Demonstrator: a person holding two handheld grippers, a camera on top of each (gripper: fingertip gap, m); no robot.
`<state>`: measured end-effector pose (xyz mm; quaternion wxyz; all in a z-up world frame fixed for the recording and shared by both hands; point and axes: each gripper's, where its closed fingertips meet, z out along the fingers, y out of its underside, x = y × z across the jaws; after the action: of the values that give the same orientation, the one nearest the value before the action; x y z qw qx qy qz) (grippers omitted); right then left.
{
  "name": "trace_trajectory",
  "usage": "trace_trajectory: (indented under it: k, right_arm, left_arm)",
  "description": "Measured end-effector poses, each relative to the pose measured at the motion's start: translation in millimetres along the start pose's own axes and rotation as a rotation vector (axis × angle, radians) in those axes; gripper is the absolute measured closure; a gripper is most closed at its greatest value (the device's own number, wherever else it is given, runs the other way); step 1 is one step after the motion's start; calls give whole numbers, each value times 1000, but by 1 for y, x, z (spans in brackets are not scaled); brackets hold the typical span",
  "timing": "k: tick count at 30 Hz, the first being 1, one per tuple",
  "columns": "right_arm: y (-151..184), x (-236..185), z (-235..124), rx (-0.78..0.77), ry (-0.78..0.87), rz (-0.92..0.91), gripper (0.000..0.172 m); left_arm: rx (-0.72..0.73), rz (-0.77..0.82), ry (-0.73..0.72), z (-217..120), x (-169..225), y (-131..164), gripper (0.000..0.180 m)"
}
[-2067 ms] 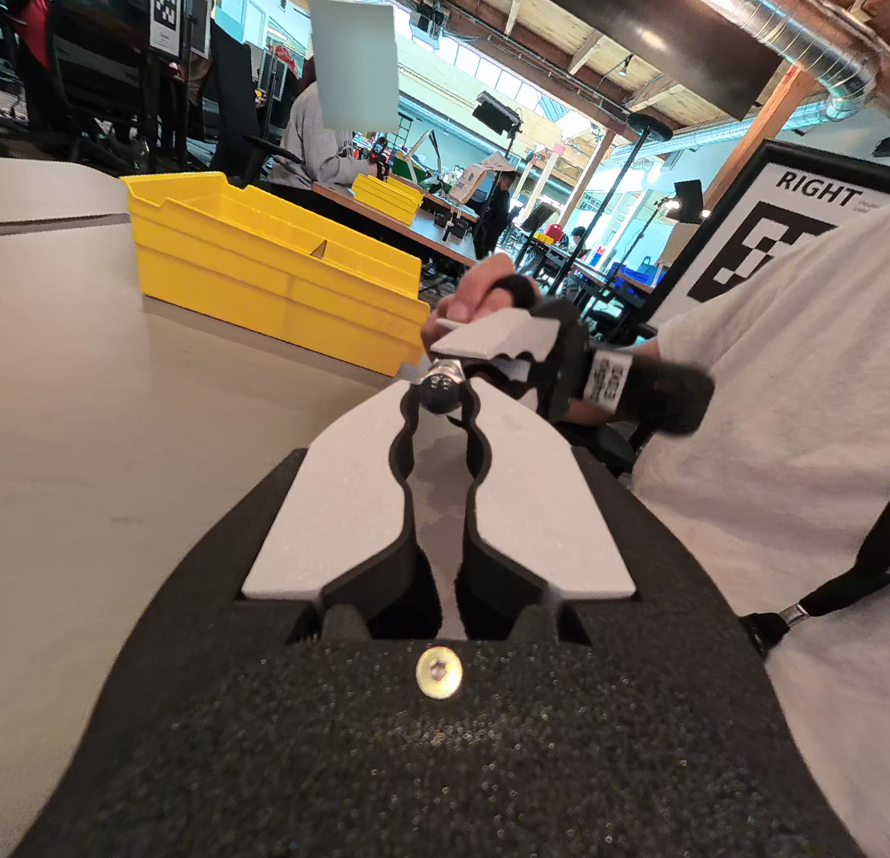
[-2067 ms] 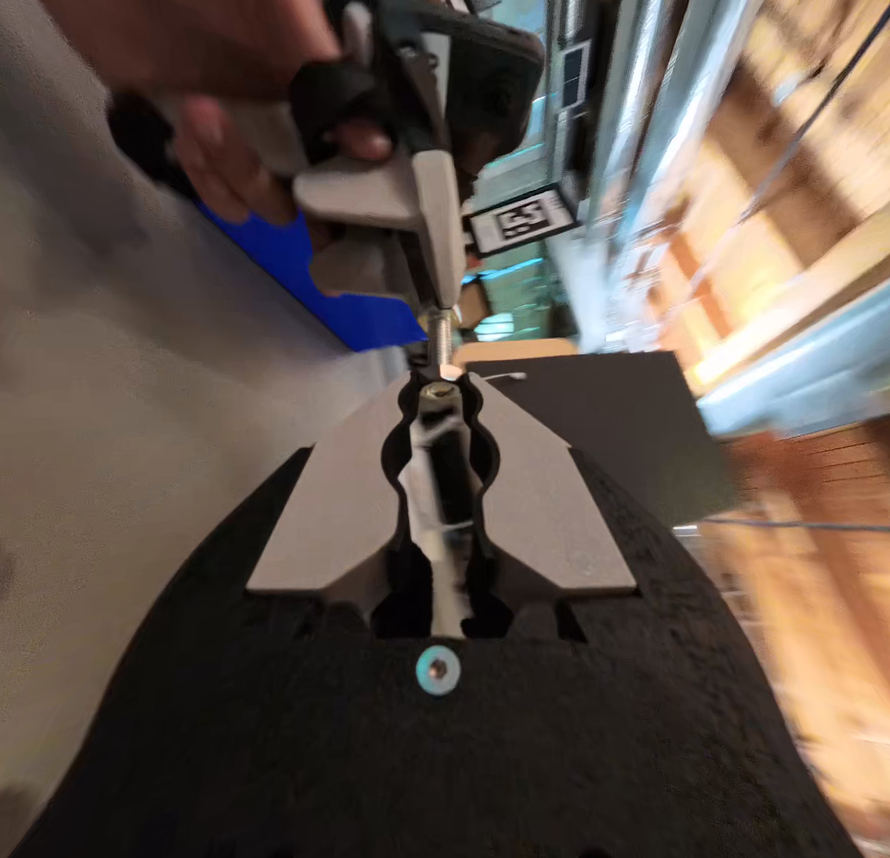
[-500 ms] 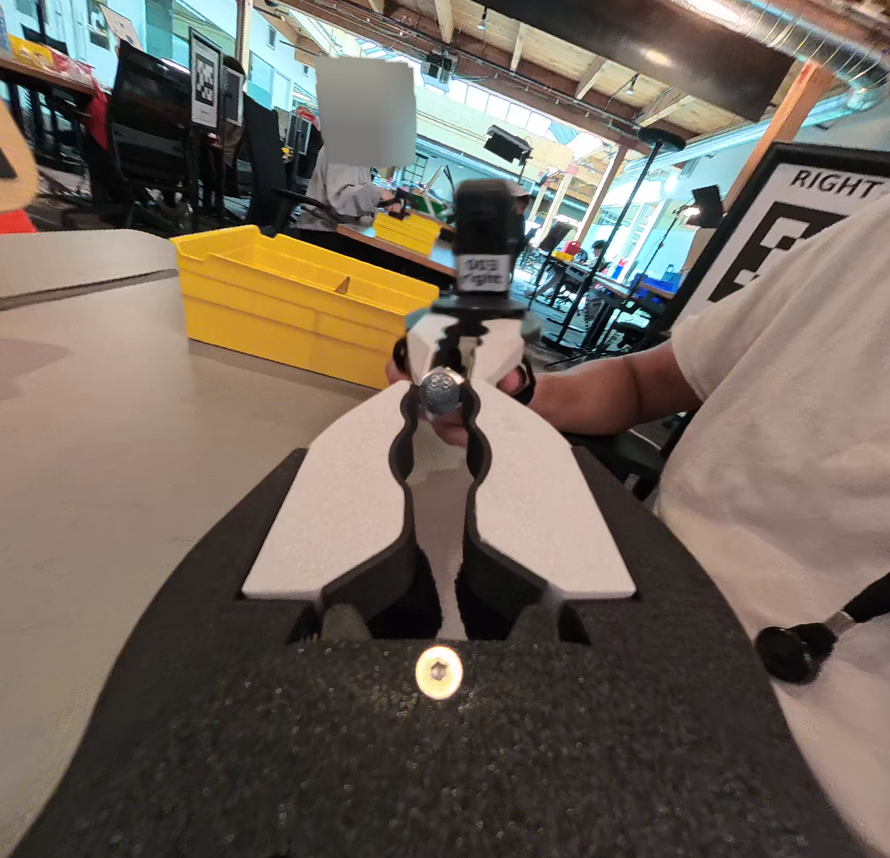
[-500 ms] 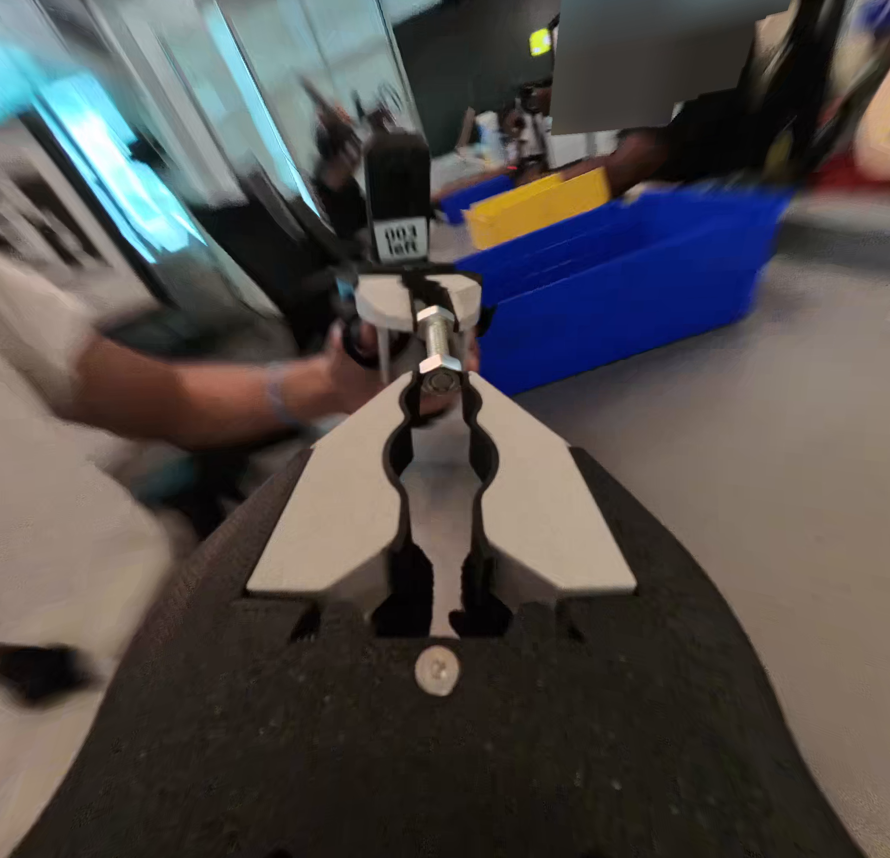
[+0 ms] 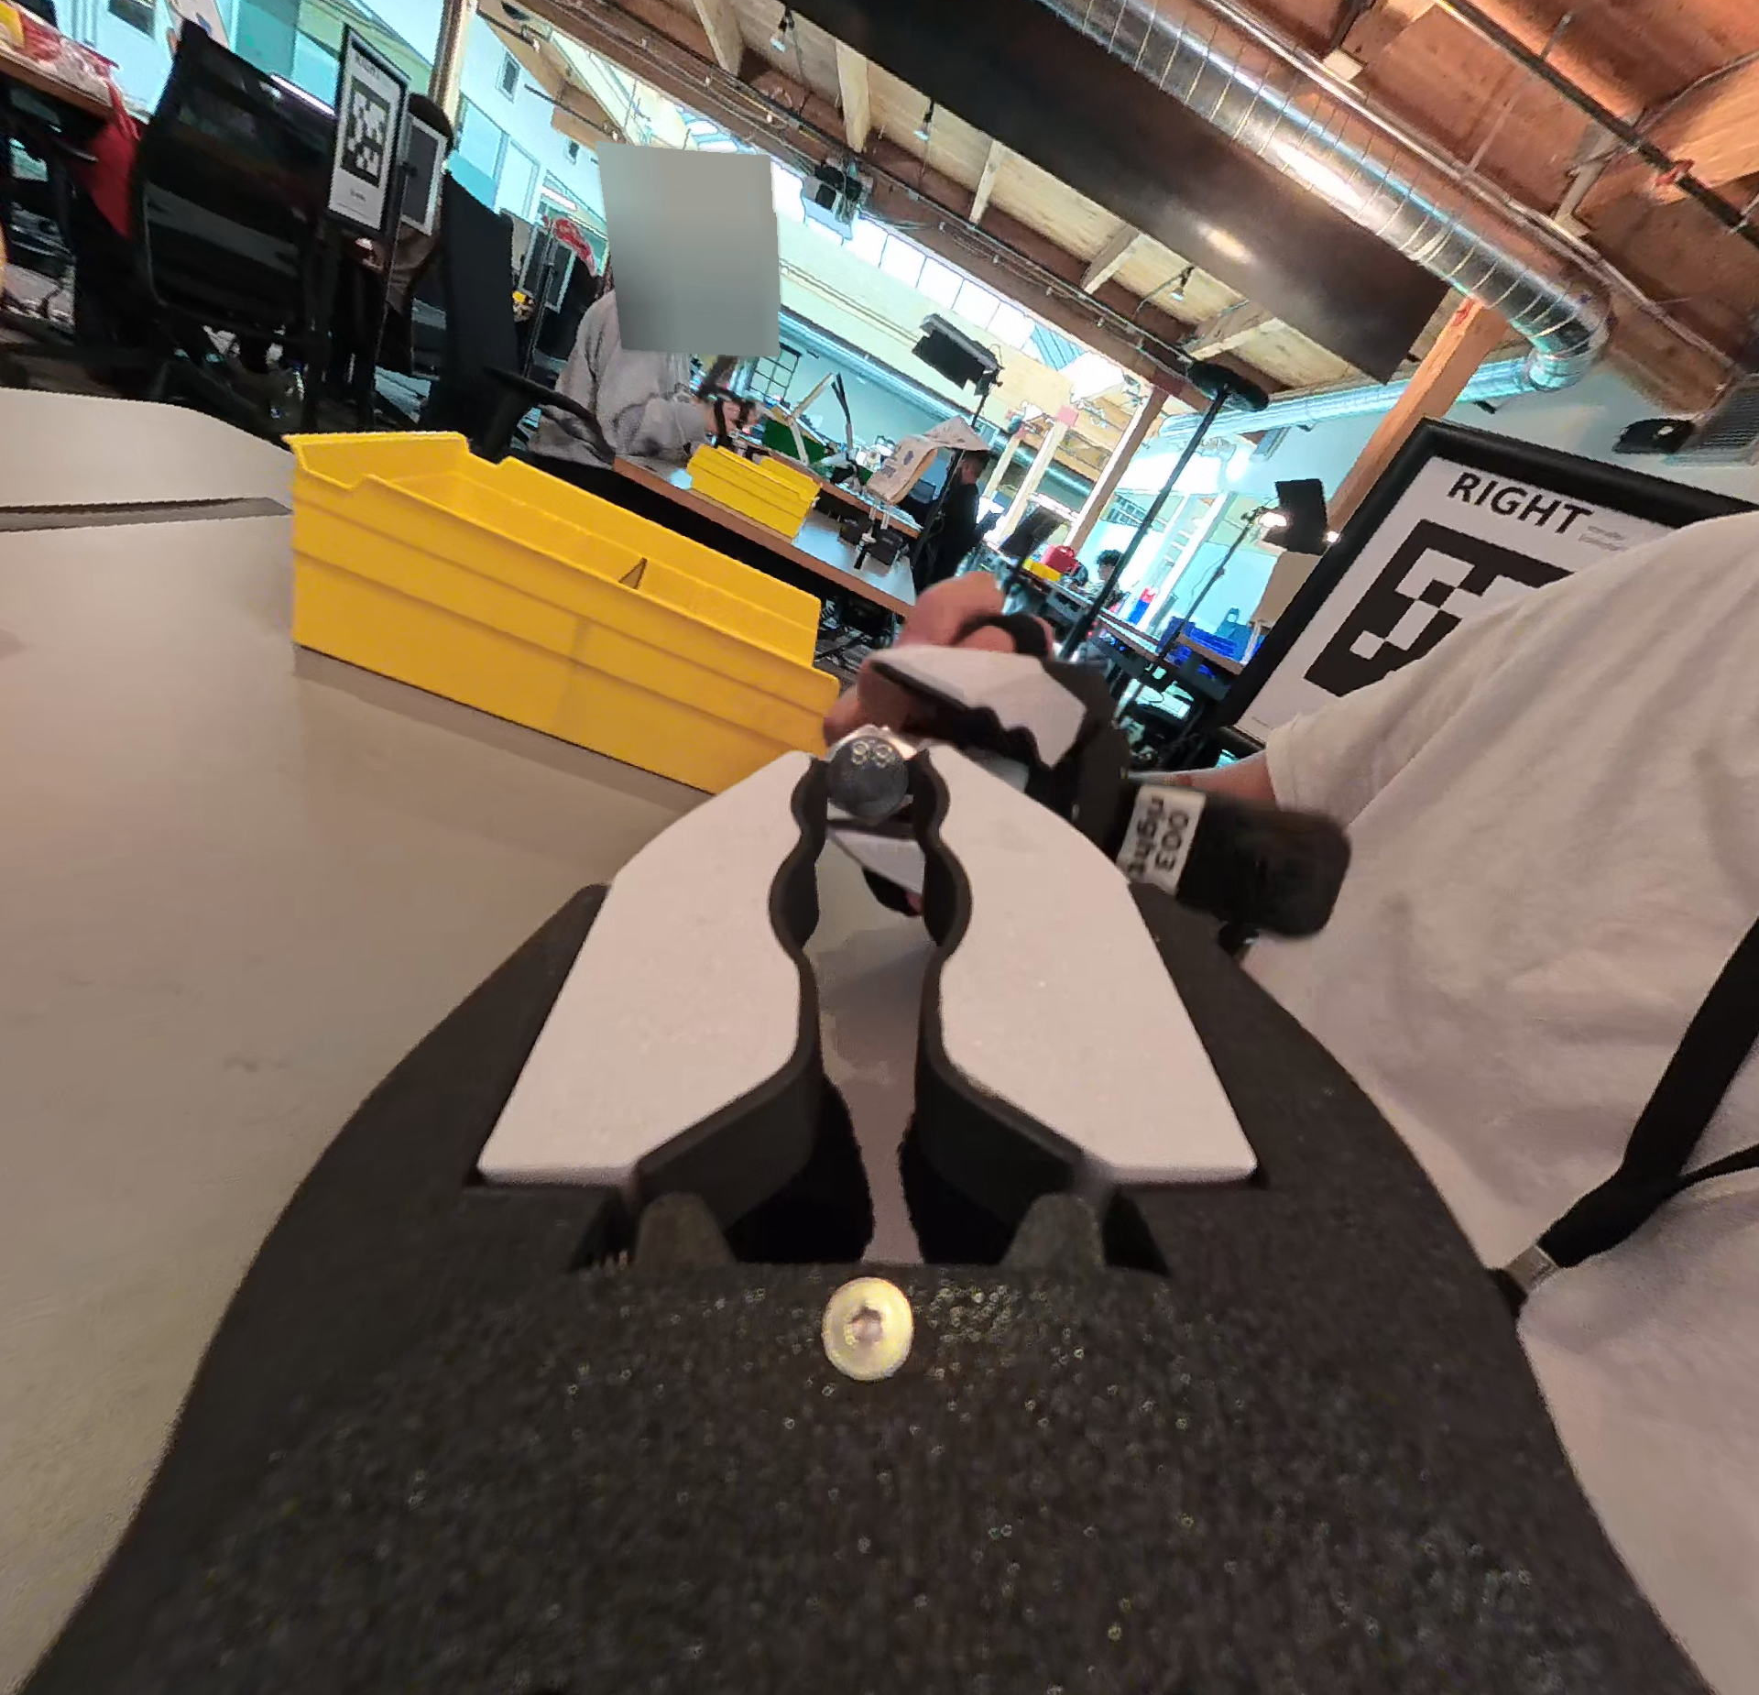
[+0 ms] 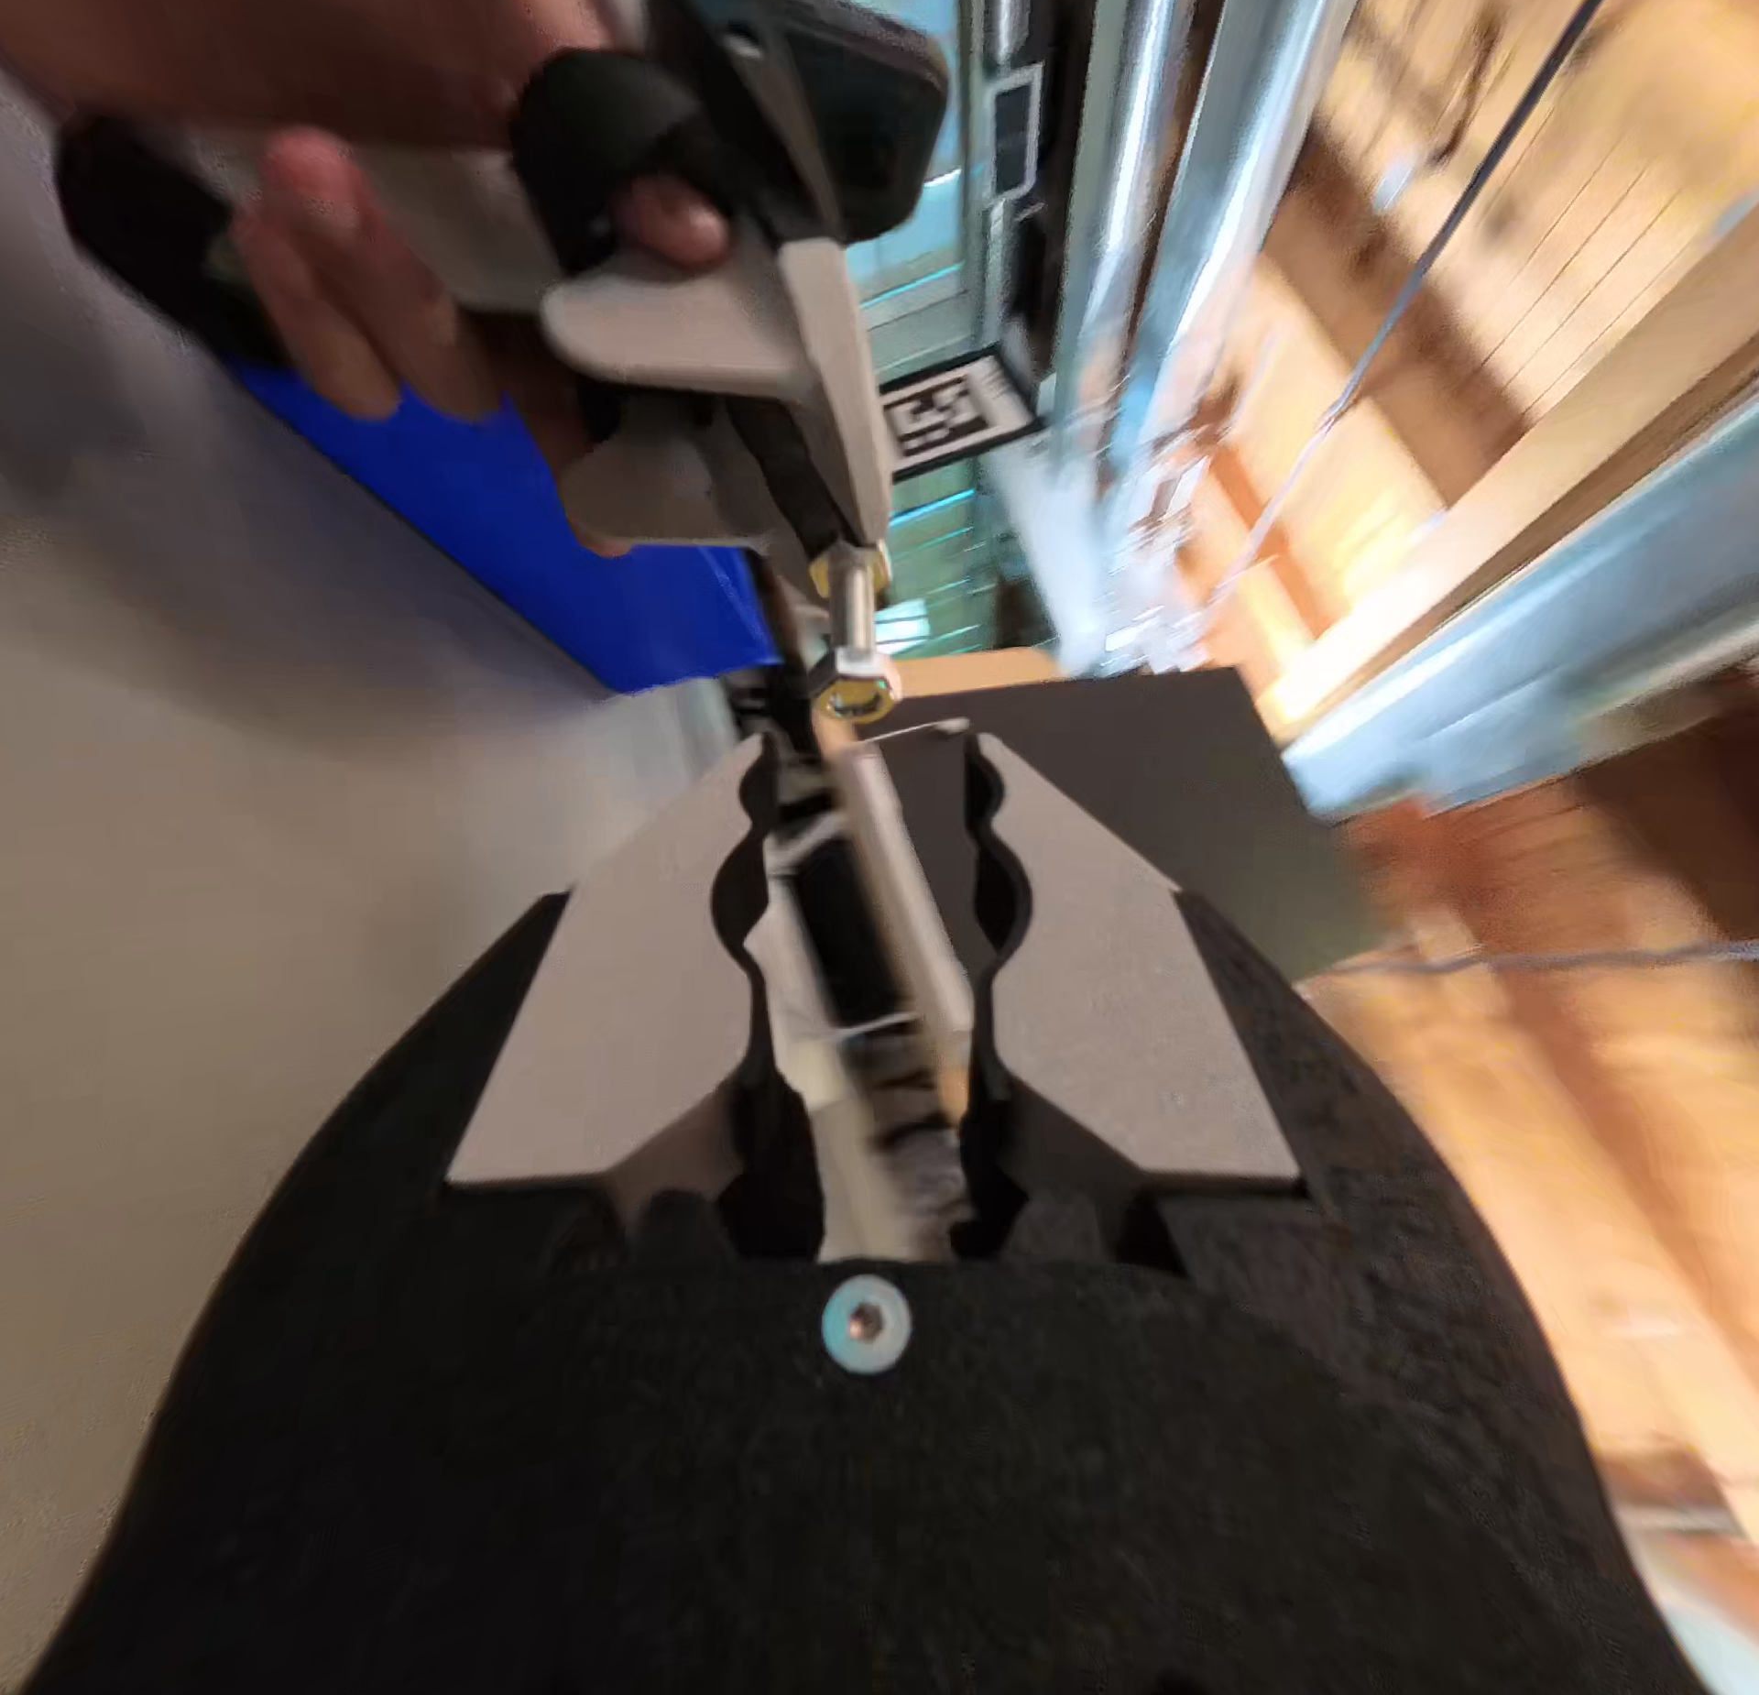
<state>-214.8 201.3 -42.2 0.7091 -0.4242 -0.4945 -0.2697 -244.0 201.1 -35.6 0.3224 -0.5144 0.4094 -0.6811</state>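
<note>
So the silver bolt (image 5: 868, 778) is sitting pinched by its hex head in the tips of the left tool (image 5: 868, 793), up off the grey counter (image 5: 238, 840), shank pointing away with a nut (image 6: 854, 693) riding near its end. The right tool (image 6: 866, 745) is hanging wide open just short of that nut, gripping nothing. My guess at the risk: the left is only biting the head, so any sideways bump from the right could be twisting the bolt loose, dropping it near the yellow bin (image 5: 533, 621).
</note>
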Motion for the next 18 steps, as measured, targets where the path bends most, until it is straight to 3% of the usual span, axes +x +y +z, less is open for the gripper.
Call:
trace_trajectory:
  k: [4, 7, 9, 11, 18]
  right_arm:
    - [11, -25, 7, -6, -332, 690, 121]
    - [6, -60, 2, -31, -743, 1253, 113]
    - [-12, -55, -5, 79, -1000, 1665, 113]
    - [-16, -32, -2, 209, -1081, 2025, 121]
    - [-9, -13, 3, 332, -1087, 2397, 140]
  left_arm:
    - [10, 38, -33, -4, -4, -3, 164]
    - [-7, 93, -77, -6, -10, -1, 164]
    - [-7, 119, -83, -6, -10, -1, 164]
    - [-7, 167, -93, -5, -9, -1, 164]
    - [-36, 222, -114, 1, -8, 4, 164]
